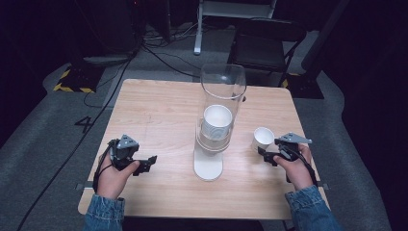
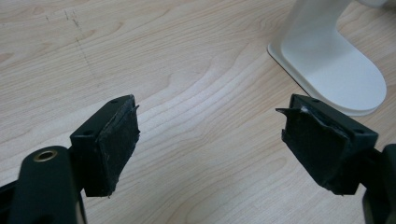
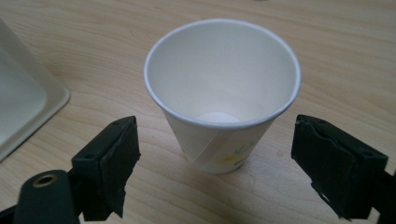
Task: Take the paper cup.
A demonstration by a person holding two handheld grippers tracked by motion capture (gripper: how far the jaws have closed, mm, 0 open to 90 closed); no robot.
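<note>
Dark room, pale wooden table (image 1: 163, 115): I line up on a loose paper cup.
My right gripper (image 3: 215, 163) stands spread with the paper cup (image 3: 222, 88) upright just ahead between its jaws, ready to pinch; my left gripper (image 2: 210, 149) rests spread and empty, near the cup dispenser (image 1: 216, 120), leaving room.

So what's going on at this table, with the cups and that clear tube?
A person holds a two-jaw gripper in each hand. The right gripper is open, its jaws on either side of a single paper cup standing upright on the table, not yet gripping it. The left gripper is open over bare wood near the white base of the cup dispenser, which holds stacked cups.
</note>
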